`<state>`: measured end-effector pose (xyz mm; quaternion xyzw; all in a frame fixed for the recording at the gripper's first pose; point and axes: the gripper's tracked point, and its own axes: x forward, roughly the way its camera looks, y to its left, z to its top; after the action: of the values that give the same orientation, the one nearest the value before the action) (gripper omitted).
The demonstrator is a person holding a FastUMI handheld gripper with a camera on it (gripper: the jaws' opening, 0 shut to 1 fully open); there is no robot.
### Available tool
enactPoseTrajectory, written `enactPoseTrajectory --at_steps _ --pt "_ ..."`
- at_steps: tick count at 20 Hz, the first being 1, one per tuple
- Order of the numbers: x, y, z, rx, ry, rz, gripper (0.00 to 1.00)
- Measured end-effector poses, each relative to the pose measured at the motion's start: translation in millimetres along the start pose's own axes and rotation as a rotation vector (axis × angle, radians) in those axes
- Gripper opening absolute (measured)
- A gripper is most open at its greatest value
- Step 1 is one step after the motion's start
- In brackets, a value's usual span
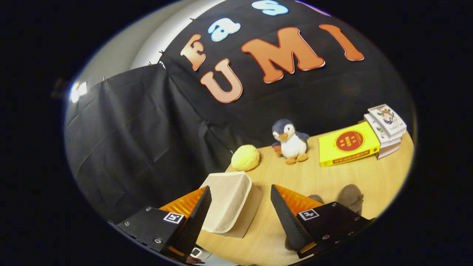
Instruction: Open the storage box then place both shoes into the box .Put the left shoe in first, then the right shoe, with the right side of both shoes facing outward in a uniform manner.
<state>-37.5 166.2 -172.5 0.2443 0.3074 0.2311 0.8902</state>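
Nearest the lens, the gripper [240, 199] holds its two fingers spread wide apart, released, with nothing pinched between them and bare wood showing in the gap. Each finger [284, 216] rises from a dark block that carries a small square marker [308, 214]. Between the fingers, closer to the left one, sits the storage box [227, 201], a pale beige fabric box with rounded corners, tilted in this view, its lid lying flat on top and shut; the left fingertip overlaps its near edge, though I cannot tell whether it touches. Just behind the right finger, partly hidden by it and its block, lie two grey shoes [350, 196] side by side on the table, outside the box; which is left and which is right cannot be told. All of this rests on a light wooden table [380, 177]. Beyond the box, at the table's far edge, sits a round yellow plush ball [245, 157]. Just beside it, farther right, a stuffed penguin [291, 141] stands upright, blue-grey and white with an orange beak and feet. Next along is a yellow box [348, 148] with a red round emblem, lying flat, and touching its far end is a stack of books [387, 129]. Behind everything hangs the black cloth wall [136, 136], with a pale wall beyond its upper edge.
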Motion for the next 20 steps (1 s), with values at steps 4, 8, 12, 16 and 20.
enactPoseTrajectory --at_steps 4,8,12,16,20 --pt "23 13 -38 0.142 0.111 0.083 0.96" --pt "45 19 -72 0.208 0.2 0.143 0.96" --pt "69 22 -112 0.278 0.303 0.194 0.96" --pt "88 25 -134 0.38 0.362 0.238 0.96" --pt "106 28 -146 0.456 0.379 0.276 0.96"
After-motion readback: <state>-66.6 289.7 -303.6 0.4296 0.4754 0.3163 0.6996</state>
